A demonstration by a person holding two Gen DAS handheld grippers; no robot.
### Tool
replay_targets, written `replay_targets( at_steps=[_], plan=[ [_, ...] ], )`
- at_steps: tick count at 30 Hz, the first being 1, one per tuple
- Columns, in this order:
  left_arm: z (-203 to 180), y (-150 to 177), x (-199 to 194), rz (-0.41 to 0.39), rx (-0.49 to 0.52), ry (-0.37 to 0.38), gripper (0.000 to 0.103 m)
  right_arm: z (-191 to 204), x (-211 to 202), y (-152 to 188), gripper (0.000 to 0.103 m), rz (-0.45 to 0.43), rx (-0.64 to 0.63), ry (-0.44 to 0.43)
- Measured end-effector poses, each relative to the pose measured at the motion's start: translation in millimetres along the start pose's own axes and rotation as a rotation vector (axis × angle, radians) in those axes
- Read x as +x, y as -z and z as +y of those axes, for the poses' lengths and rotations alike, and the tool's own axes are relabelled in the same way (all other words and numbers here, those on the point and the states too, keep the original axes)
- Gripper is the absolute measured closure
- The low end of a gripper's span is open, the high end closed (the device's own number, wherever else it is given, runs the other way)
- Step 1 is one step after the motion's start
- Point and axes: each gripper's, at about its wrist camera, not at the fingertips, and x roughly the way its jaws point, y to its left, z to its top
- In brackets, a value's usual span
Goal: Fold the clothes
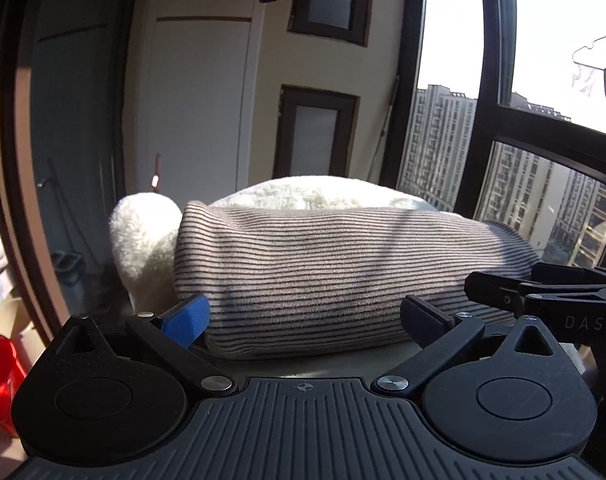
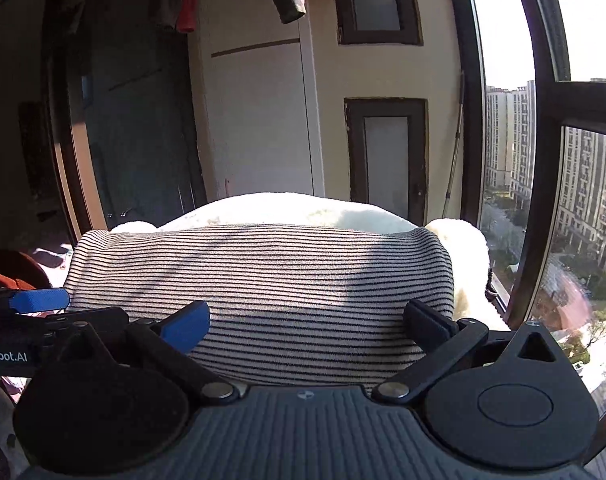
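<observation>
On the white fleece (image 1: pixel 143 248), the folded striped top (image 1: pixel 343 272) lies before both grippers. Left gripper (image 1: pixel 305 320) and right gripper (image 2: pixel 305 326): jaws spread, holding nothing. Risk: a one-layer pinch would undo the fold, or drag the fleece.

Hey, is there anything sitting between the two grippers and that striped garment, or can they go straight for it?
Nothing visible blocks either one. The left gripper and right gripper both stand open right at the near edge of the striped garment, which lies folded on a white fluffy blanket.
</observation>
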Motion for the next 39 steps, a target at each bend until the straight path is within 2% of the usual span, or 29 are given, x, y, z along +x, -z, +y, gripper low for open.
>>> replay_targets(
  at_steps=[2, 4, 7, 9, 12, 14, 17, 19, 21, 25, 29, 35, 39],
  plan=[
    [0.9, 2.9, -25.3, -0.024, -0.033, -0.052, 0.0, 5.2, -21.5, 1.7, 0.0, 0.001, 0.061, -0.01],
    [-1.8, 5.2, -47.3, -0.051, -0.024, -0.096, 0.0, 7.4, -42.5, 5.9, 0.0, -0.008, 0.119, 0.005],
    [-9.7, 7.2, -78.9, -0.073, 0.024, -0.141, 0.0, 8.7, -67.3, 12.3, 0.0, -0.019, 0.14, 0.133],
    [-16.6, 6.9, -100.5, -0.09, 0.046, -0.121, 0.0, 6.5, -79.1, 14.9, 0.0, 0.002, 0.109, 0.193],
    [-23.9, 5.0, -119.6, -0.079, 0.017, -0.063, 0.0, 1.2, -101.7, 19.3, 0.0, -0.004, 0.073, 0.245],
    [-29.5, 5.4, -125.1, -0.065, 0.016, -0.052, 0.0, -2.6, -108.8, 17.5, 0.0, -0.022, 0.099, 0.228],
    [-43.3, 6.7, -128.5, -0.075, 0.061, -0.119, 0.0, 5.5, -112.0, 13.8, 0.0, -0.026, 0.056, 0.187],
    [-50.5, 8.2, -131.3, -0.074, 0.097, -0.14, 0.0, 12.2, -116.8, 12.9, 0.0, -0.053, 0.017, 0.205],
    [-54.9, 9.2, -135.4, -0.074, 0.095, -0.145, 0.0, 15.9, -121.6, 11.5, 0.0, -0.074, 0.002, 0.208],
    [-55.6, 8.5, -132.5, -0.043, 0.057, -0.145, 0.0, 23.8, -129.0, 9.2, 0.0, -0.074, -0.015, 0.146],
    [-52.5, 7.5, -130.5, -0.036, 0.036, -0.156, 0.0, 33.4, -131.5, 10.8, 0.0, -0.07, -0.057, 0.177],
    [-56.3, 8.0, -127.2, -0.021, 0.058, -0.179, 0.0, 30.2, -134.5, 6.7, 0.0, -0.048, -0.019, 0.157],
    [-55.5, 8.7, -125.1, -0.002, 0.053, -0.179, 0.0, 35.4, -137.6, 8.5, 0.0, -0.053, -0.052, 0.172]
  ],
)
